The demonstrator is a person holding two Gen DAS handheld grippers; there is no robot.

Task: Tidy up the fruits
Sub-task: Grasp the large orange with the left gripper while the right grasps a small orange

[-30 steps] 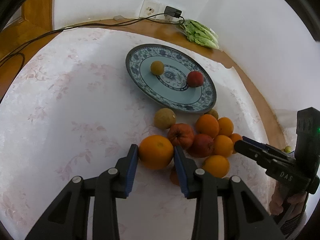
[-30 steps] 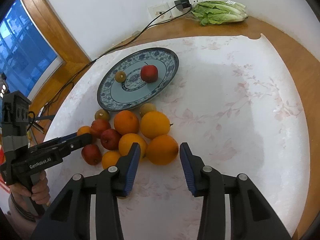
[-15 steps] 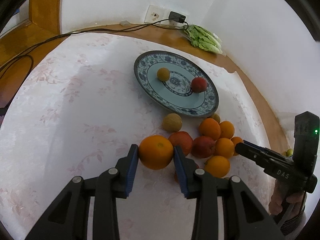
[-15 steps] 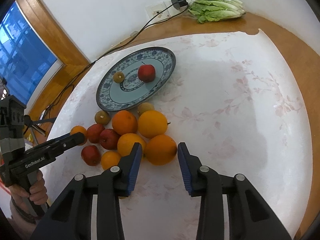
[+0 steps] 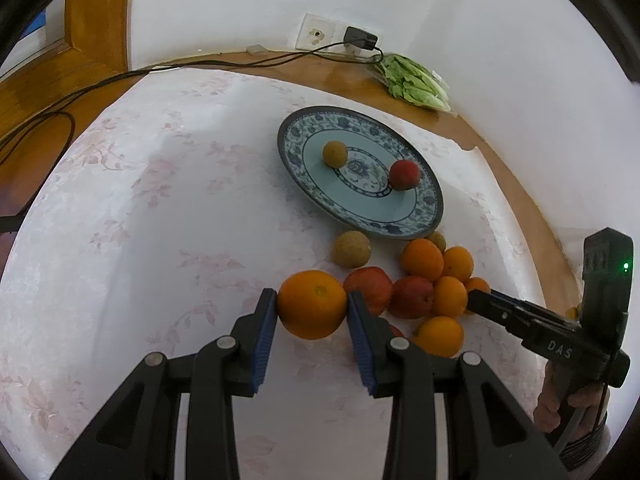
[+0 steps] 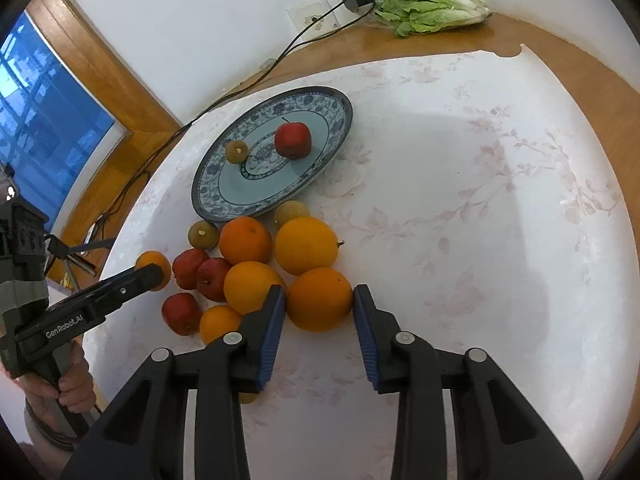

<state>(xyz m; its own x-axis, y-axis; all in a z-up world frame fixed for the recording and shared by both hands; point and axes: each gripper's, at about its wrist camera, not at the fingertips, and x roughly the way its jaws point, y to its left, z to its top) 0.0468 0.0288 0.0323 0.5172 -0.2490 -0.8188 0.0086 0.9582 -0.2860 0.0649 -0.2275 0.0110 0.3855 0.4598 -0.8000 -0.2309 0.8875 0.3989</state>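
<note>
The worst risk was a scattered heap: the right gripper (image 6: pixel 319 304), jaws closing on a round orange (image 6: pixel 319 299) that touched its neighbours, could nudge them rolling across the white floral tablecloth (image 6: pixel 460 200). The left gripper (image 5: pixel 312 307) clamped a large orange (image 5: pixel 312 305); a weak squeeze might drop it. The blue-patterned china plate (image 5: pixel 424 216) waited at one o'clock from it, holding a red apple (image 5: pixel 405 175). A white wall and wooden window frame stood behind.
</note>
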